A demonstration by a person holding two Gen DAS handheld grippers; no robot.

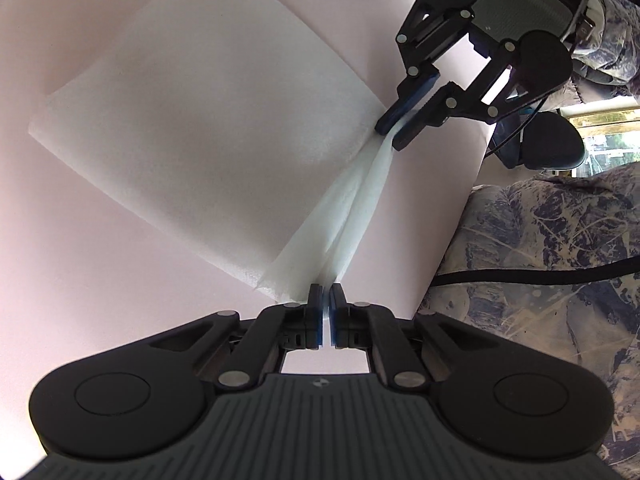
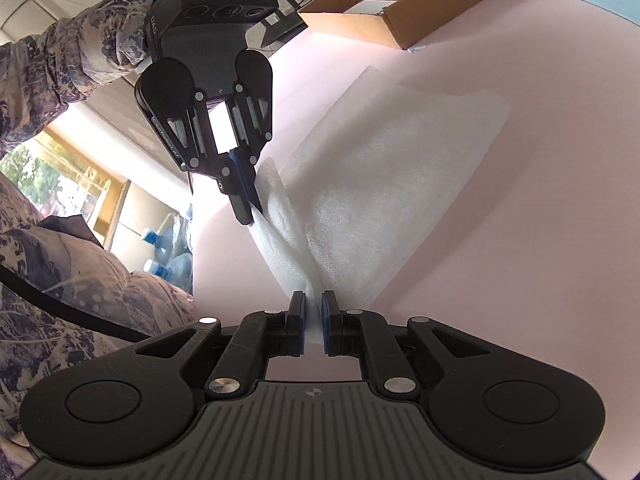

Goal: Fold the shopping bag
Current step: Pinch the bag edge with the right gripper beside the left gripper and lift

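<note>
A white non-woven shopping bag [image 1: 208,120] lies flat on the pink table [image 1: 100,260]. Its near edge is lifted into a twisted strip [image 1: 356,208] stretched between both grippers. My left gripper [image 1: 326,294] is shut on one end of that strip at the bottom of the left wrist view. My right gripper [image 1: 390,136] is shut on the other end, up and to the right. In the right wrist view the right gripper [image 2: 314,300] pinches the bag [image 2: 380,168], and the left gripper [image 2: 250,218] grips the raised fabric just above it.
An open cardboard box [image 2: 400,4] sits at the far side of the table. The table's edge [image 1: 452,240] runs close beside both grippers, with a person's camouflage-patterned clothing [image 1: 540,240] and a black cable [image 1: 520,276] beyond it. Blue water bottles [image 2: 172,264] stand on the floor.
</note>
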